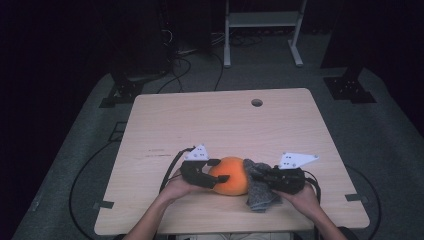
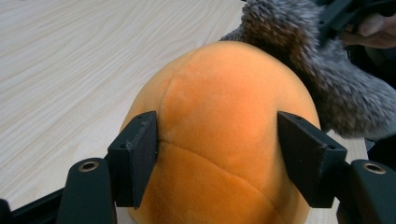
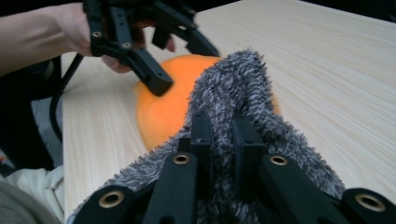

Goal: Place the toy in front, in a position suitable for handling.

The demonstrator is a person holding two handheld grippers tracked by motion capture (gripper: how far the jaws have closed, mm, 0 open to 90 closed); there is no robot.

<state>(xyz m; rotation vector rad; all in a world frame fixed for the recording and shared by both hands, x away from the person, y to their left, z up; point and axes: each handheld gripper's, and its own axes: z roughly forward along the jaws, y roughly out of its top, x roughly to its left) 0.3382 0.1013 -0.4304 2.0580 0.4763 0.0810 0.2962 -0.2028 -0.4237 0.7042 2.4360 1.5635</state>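
1. Orange plush ball (image 1: 231, 175) sits near table (image 1: 225, 120) front edge, about 6 o'clock from the grommet hole (image 1: 257, 102).
2. L gripper (image 1: 216, 171) comes in from ball's 9 o'clock. In left gripper view its jaws straddle the ball's sides, pads (image 2: 140, 149) touching the plush w/ no obvious dent, so grip looks light; jaws half spread, pinching the ball.
3. Grey fuzzy cloth (image 1: 260, 187) lies at ball's 3 o'clock, touching it & partly draped over that side; long axis runs roughly 12 to 6, tail hanging toward front edge.
4. R gripper (image 1: 260, 176) at cloth's 3 o'clock, jaws pressed together on a fold of the fuzz, seen close in right gripper view (image 3: 223, 135).
5. Key relation: cloth is betw. R gripper & ball, so ball lies at 9 o'clock from R jaws. L hand is nearer the ball, R nearer the cloth. Likely next move: R pulls cloth across or off while L steadies ball.
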